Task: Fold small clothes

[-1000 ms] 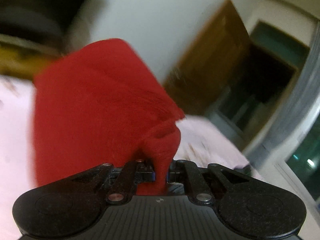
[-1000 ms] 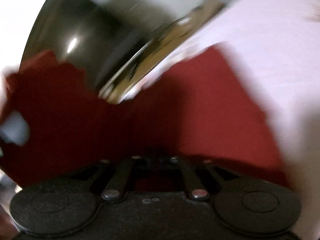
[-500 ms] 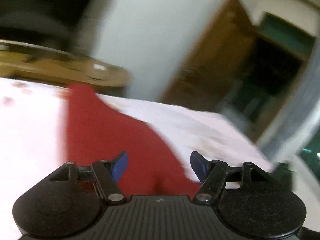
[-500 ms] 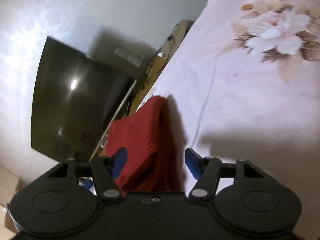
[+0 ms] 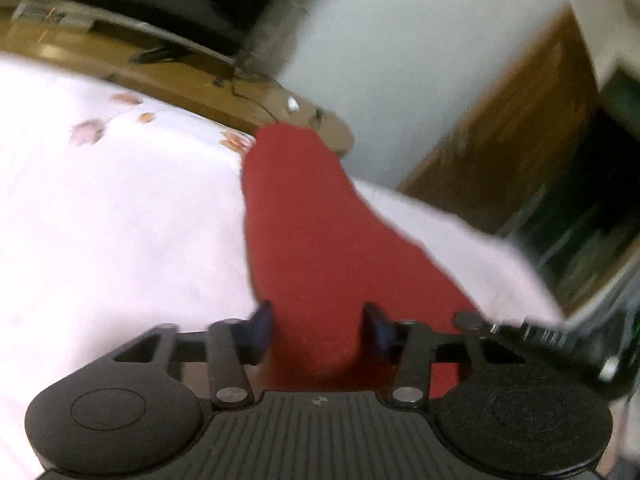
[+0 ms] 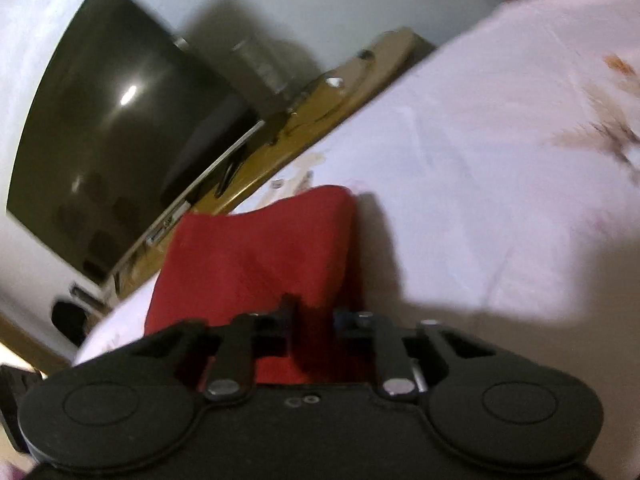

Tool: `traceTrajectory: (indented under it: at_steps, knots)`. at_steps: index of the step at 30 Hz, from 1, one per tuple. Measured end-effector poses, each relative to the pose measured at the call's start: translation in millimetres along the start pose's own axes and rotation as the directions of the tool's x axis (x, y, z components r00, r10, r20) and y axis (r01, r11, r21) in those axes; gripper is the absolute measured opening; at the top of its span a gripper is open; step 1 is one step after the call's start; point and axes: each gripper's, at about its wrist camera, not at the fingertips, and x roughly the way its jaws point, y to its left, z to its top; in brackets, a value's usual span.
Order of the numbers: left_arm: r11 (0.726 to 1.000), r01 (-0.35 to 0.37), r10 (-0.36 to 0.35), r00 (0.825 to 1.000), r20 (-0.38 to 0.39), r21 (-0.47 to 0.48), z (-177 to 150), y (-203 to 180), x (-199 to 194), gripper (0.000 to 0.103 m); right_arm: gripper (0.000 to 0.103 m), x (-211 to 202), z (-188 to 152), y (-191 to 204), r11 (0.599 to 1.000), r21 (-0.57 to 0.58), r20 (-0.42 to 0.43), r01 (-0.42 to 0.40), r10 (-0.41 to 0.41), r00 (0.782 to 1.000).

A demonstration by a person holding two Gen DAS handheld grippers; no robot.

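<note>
The left tool [image 5: 318, 326] has its blue fingers [image 5: 262, 322] spread wide apart, with the red cloth [image 5: 304, 236] lying loose between them — a moment ago it was pinching that cloth up in the air. The right tool [image 6: 314, 320] has its fingers closer now than half a second ago, with red cloth between them; whether it is squeezing yet, I cannot tell. The red cloth [image 6: 260, 256] now rests on the bed [image 6: 460, 200], by the edge near the dark TV [image 6: 116, 136]. One fold looks put down — the next pinch seems to be starting.
</note>
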Motion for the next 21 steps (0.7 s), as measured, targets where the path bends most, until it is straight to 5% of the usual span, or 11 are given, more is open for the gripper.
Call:
traceTrajectory:
  at_steps: [5, 7, 18, 21]
  knots:
    - [0.995, -0.031, 0.033, 0.999, 0.019, -0.099, -14.6, 36.2, -11.7, 0.044, 0.012, -0.6, -5.2, 34.3, 0.981, -0.191, 0.028, -0.039, 0.045, 0.999]
    - [0.995, -0.035, 0.036, 0.999, 0.009, -0.092, -15.7, 35.6, -8.2, 0.047, 0.014, 22.3, -10.0, 27.1, 0.981, -0.193, -0.037, 0.02, -0.028, 0.999]
    - [0.995, -0.059, 0.062, 0.997, -0.036, 0.086, -2.0, -0.2, 5.8, 0.047, 0.01, -1.3, -7.9, 14.5, 0.989, -0.146, 0.017, 0.008, -0.005, 1.0]
    - [0.995, -0.077, 0.081, 0.995, -0.06, 0.061, -0.9, 1.9, 11.5, 0.05, 0.01, 3.1, -10.8, 1.9, 0.995, -0.1, 0.016, 0.008, -0.006, 1.0]
